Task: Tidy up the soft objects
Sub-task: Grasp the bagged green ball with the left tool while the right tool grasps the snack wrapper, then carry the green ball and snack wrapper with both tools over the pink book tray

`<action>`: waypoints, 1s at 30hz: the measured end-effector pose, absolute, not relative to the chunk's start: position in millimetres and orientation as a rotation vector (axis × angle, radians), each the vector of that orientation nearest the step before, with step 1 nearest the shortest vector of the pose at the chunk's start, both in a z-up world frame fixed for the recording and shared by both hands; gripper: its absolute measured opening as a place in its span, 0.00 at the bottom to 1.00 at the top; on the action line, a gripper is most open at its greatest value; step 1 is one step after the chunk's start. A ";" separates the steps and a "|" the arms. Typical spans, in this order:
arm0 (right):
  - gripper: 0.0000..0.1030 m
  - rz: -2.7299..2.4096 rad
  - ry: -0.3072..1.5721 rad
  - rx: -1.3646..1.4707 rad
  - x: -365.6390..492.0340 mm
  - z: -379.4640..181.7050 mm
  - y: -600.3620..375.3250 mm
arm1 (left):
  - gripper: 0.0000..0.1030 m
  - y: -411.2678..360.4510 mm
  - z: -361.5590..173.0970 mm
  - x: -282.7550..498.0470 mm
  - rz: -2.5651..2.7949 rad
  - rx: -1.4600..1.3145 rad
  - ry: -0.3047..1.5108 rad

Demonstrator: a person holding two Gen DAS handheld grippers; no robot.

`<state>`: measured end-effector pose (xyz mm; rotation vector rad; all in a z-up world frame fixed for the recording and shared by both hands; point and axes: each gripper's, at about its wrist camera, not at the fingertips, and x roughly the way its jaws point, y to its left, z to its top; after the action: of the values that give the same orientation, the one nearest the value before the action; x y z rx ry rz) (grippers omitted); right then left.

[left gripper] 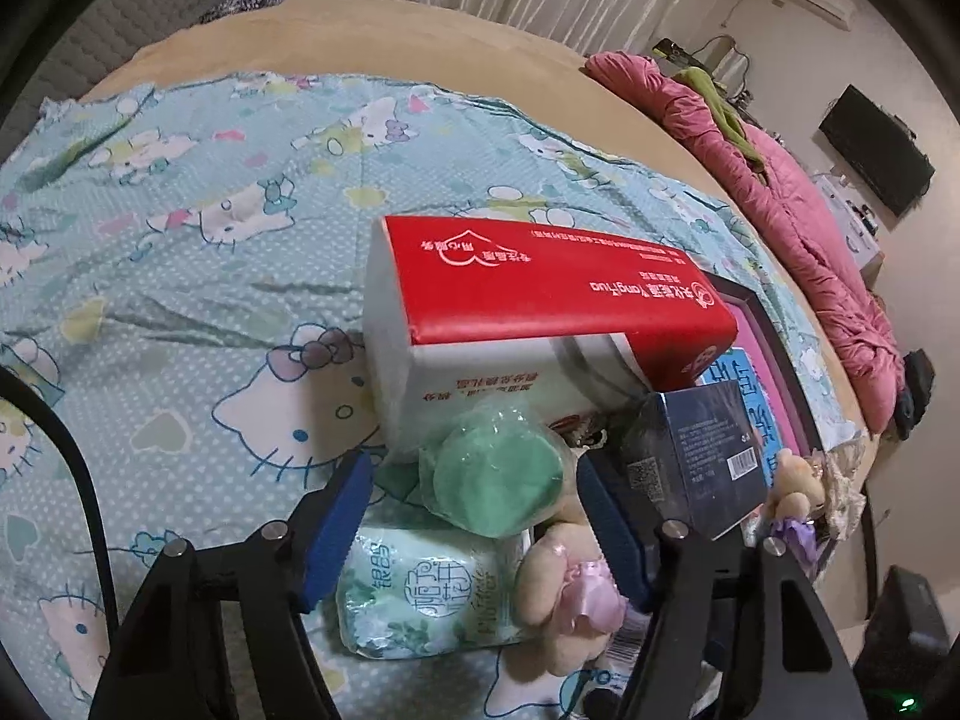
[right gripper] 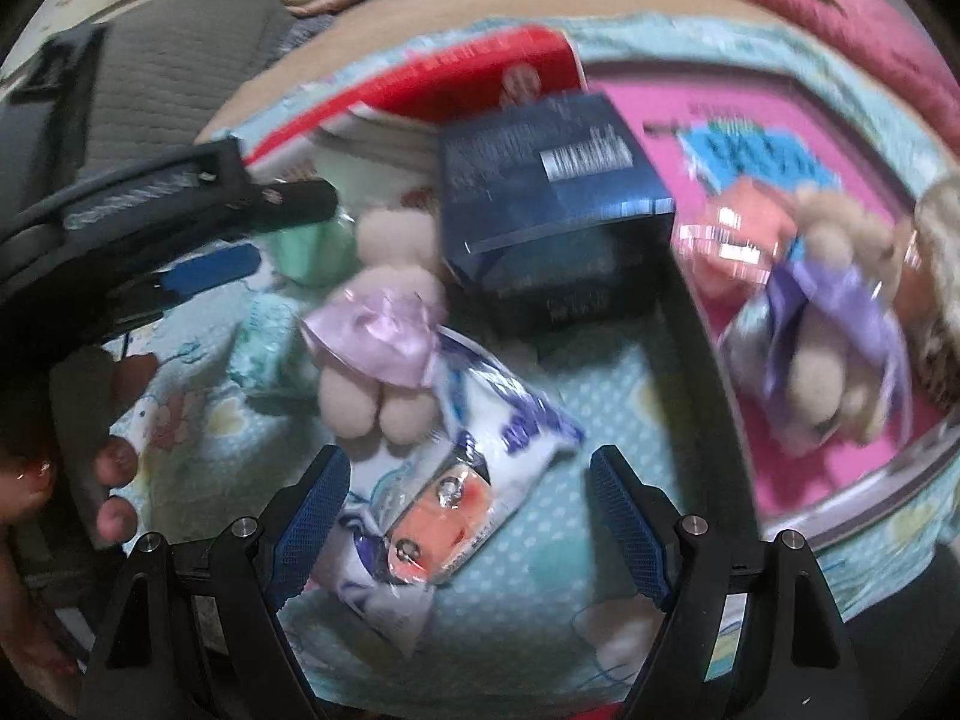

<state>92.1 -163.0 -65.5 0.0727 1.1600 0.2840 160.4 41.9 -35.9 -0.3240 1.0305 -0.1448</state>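
Now the left gripper [left gripper: 474, 519] is standing open around the green puff [left gripper: 495, 471], gripping nothing; closing gently suits it; the right gripper [right gripper: 471, 516] is hovering wide, empty, over the packet [right gripper: 444, 516].

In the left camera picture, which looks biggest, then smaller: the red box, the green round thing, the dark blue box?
1. red box
2. dark blue box and green round thing look about alike, too close to rank.

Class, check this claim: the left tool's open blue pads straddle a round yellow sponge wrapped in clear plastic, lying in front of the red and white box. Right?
Not quite: the round sponge wrapped in clear plastic is green, not yellow, as the left wrist view shows. The left tool and the red and white box are as stated.
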 end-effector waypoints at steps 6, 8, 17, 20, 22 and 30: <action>0.57 0.297 1.158 -0.005 92.3 -72.2 -147.4 | 0.52 45.0 -39.3 159.8 -0.172 -0.353 1.030; 0.47 0.316 1.150 -0.013 93.6 -72.2 -146.1 | 0.47 45.0 -40.2 159.4 -0.183 -0.356 1.024; 0.38 0.356 1.089 -0.003 93.1 -55.8 -164.7 | 0.39 46.4 -38.4 154.9 -0.203 -0.364 1.004; 0.37 0.358 1.058 0.007 92.8 -44.5 -173.4 | 0.38 46.3 -32.5 150.3 -0.194 -0.352 0.989; 0.37 0.363 1.027 0.001 90.2 -35.5 -175.1 | 0.38 46.3 -27.1 146.5 -0.192 -0.349 0.975; 0.37 0.390 0.922 0.005 78.5 -1.6 -173.9 | 0.38 37.4 7.9 124.4 -0.182 -0.298 0.911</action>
<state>78.5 -173.9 -1.6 0.0045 0.9223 0.3896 124.4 37.4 7.9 -0.2980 0.9109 -0.1818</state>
